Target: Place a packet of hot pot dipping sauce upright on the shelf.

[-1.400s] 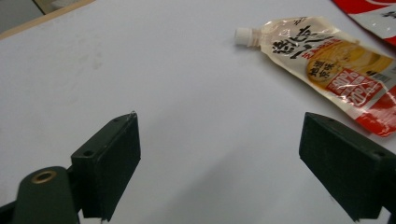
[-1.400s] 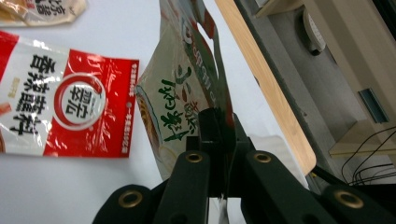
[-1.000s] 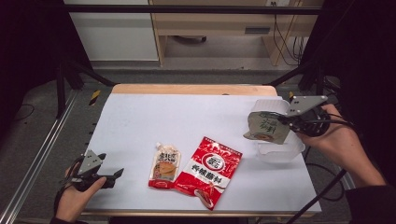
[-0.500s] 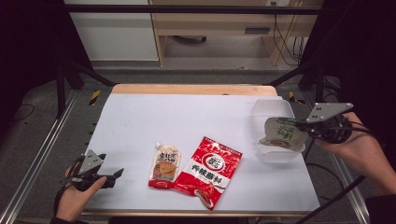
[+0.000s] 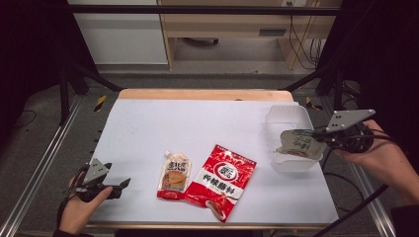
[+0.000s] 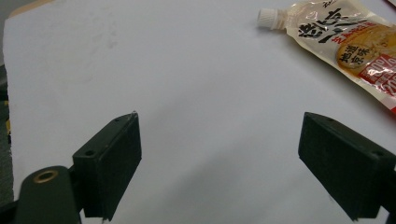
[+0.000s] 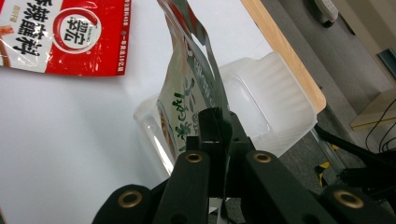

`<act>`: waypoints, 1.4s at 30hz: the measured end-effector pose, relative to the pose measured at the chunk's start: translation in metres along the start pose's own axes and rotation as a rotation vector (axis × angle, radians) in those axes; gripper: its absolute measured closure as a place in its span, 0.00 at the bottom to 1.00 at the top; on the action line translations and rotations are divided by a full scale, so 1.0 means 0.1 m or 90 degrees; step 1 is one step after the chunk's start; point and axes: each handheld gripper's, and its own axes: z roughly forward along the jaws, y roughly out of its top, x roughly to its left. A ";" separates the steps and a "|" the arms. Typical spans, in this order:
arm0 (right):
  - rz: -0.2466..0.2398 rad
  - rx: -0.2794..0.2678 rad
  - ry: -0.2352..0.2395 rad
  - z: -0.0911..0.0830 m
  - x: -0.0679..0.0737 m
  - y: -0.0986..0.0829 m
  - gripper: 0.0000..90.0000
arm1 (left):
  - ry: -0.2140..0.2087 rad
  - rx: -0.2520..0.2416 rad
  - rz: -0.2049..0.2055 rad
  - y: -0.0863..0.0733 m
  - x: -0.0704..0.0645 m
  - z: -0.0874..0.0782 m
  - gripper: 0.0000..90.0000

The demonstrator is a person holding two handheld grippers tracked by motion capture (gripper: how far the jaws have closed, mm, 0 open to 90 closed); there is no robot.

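Green-and-white pouch pinched tight in the right hand-held gripper, hung just over the clear plastic tub at the right side of the bench; jaws clamped on its edge in the right gripper view. Left hand-held gripper parked at the near left corner, jaws spread wide, nothing in them. Red pouch and small spouted sauce pouch lay flat side by side, touching, mid-bench.
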 end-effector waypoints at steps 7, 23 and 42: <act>0.000 -0.003 0.009 -0.03 0.00 0.00 1.00 | 0.000 0.000 -0.002 0.00 0.00 0.00 0.15; -0.003 0.009 0.042 0.09 0.00 0.02 1.00 | -0.003 0.004 -0.002 0.00 0.00 0.01 0.15; 0.063 0.036 0.059 0.46 0.01 -0.25 0.89 | -0.003 0.006 0.000 0.00 -0.01 0.01 0.15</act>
